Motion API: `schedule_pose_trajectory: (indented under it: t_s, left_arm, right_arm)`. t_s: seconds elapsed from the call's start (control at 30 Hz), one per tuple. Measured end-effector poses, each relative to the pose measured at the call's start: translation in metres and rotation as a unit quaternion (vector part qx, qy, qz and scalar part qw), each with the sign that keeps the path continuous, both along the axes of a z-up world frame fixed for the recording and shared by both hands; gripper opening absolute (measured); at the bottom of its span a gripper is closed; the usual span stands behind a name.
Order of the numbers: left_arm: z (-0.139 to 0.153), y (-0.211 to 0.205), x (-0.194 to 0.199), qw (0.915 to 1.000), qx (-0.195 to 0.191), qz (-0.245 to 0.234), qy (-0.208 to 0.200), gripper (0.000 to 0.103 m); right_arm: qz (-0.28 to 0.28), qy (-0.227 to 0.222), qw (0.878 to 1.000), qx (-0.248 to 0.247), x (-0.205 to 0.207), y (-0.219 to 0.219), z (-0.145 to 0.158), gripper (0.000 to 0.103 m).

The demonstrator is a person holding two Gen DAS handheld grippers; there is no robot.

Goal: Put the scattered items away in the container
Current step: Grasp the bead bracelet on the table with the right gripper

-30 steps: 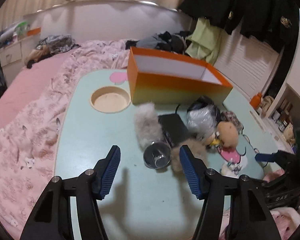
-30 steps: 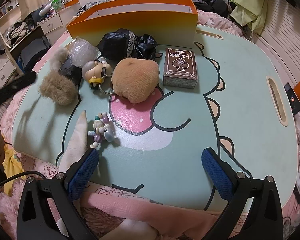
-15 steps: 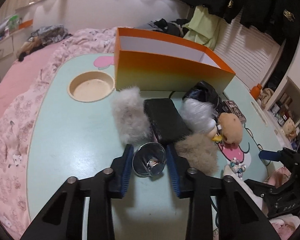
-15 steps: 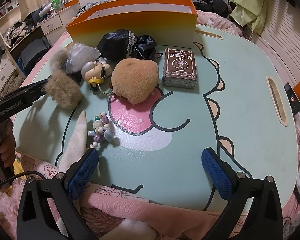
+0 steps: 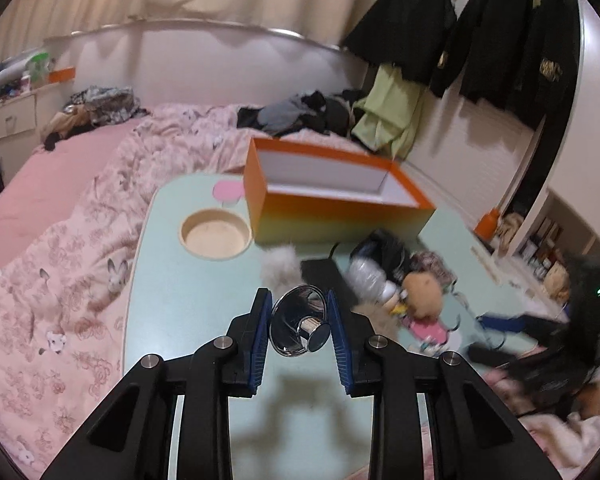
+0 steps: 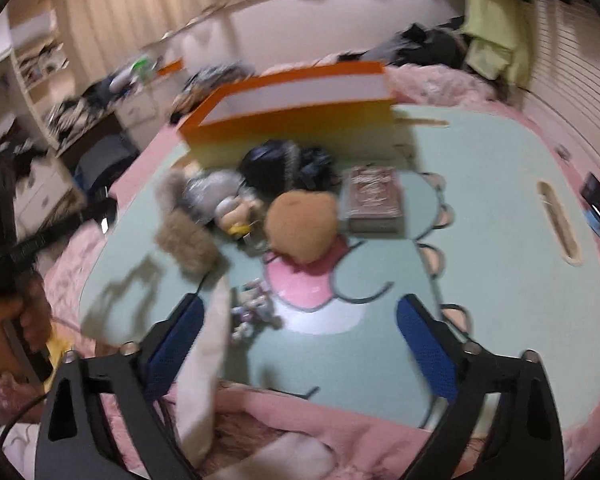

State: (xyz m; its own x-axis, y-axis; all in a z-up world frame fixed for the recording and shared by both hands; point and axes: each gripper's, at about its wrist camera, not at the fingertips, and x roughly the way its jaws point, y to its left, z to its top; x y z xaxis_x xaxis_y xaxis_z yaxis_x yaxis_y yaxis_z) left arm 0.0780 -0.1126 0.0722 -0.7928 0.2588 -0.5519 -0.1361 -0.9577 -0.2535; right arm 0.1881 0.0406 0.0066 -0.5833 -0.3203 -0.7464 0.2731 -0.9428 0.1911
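Left gripper (image 5: 299,326) clenched on a metal cup (image 5: 298,326) at lower centre; right gripper (image 6: 298,330) spread and empty; box (image 5: 332,196) at upper centre apparently empty; remaining items lie on the table (image 5: 172,300).

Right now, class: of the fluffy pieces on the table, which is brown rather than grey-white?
The brown fluffy piece at the pile's left edge; the grey-white fluffy pieces lie behind it, nearer the orange box.

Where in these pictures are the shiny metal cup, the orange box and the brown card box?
shiny metal cup (image 5: 296,326): left wrist view, on its curved outer wall between the blue pads.
orange box (image 5: 340,216): left wrist view, on its near outer side.
brown card box (image 6: 372,196): right wrist view, on its top face.
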Motion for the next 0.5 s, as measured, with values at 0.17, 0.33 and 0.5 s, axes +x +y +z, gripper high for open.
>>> schedule_pose_trajectory:
  t_s: [0.17, 0.33, 0.5]
  left_arm:
    - [0.003, 0.009, 0.003, 0.9999, 0.002, -0.014, 0.006, 0.027]
    - [-0.004, 0.018, 0.002, 0.9997, 0.001, -0.026, -0.002, 0.027]
    - [-0.011, 0.023, -0.002, 0.9992, -0.014, -0.035, -0.015, 0.027]
  right_arm:
    - [0.024, -0.032, 0.998, 0.048, -0.018, -0.022, -0.014, 0.057]
    - [0.035, -0.031, 0.997, 0.062, -0.017, -0.026, -0.017, 0.044]
    - [0.042, -0.023, 0.997, 0.067, -0.011, -0.025, -0.016, 0.019]
